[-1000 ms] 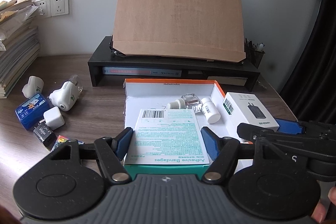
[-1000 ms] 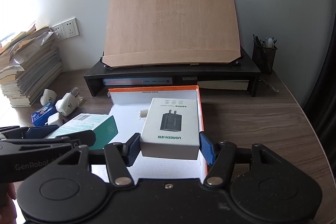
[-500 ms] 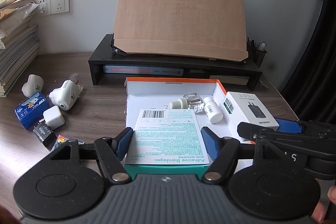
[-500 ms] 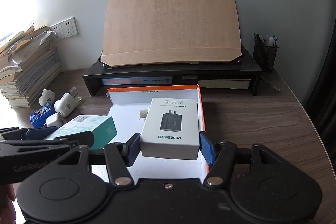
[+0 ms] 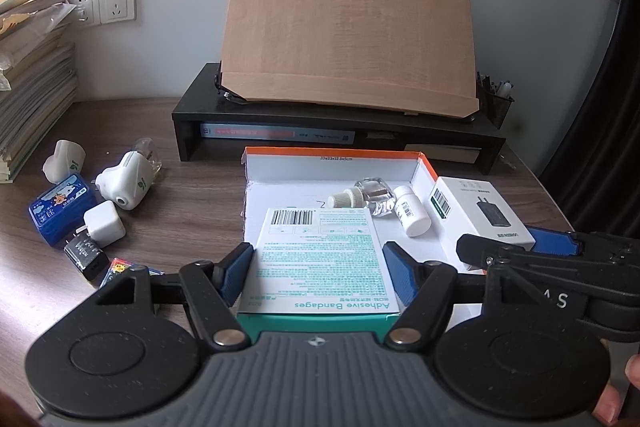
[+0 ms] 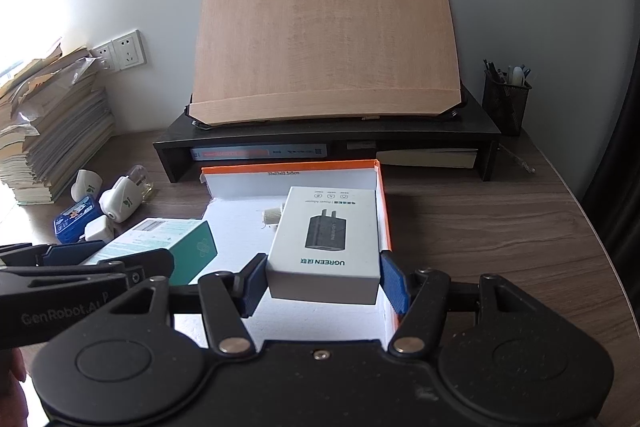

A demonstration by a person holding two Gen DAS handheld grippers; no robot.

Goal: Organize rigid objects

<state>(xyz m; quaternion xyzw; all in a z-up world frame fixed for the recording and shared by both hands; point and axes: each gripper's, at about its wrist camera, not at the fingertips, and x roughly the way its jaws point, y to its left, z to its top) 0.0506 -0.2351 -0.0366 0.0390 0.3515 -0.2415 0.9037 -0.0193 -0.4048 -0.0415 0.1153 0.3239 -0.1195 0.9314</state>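
Note:
My left gripper (image 5: 318, 277) is shut on a teal and white adhesive bandages box (image 5: 320, 259), held over the front left of an open white box with an orange rim (image 5: 336, 151). My right gripper (image 6: 324, 285) is shut on a white UGREEN charger box (image 6: 326, 239), held over the right side of the same orange-rimmed box (image 6: 288, 169). Inside it lie a small glass bottle (image 5: 370, 193) and a white pill bottle (image 5: 412, 215). Each gripper shows in the other's view, side by side.
Loose items lie on the wooden desk at left: two white plug-in devices (image 5: 126, 181), a blue tin (image 5: 60, 211), a white charger (image 5: 104, 229), a black adapter (image 5: 86, 257). A black monitor stand (image 5: 336, 131) with a wooden board stands behind. Books are stacked far left; a pen holder (image 6: 506, 99) stands at right.
Both grippers and their boxes have drifted slightly; the scene shifts a little in both views. The grips are unchanged.

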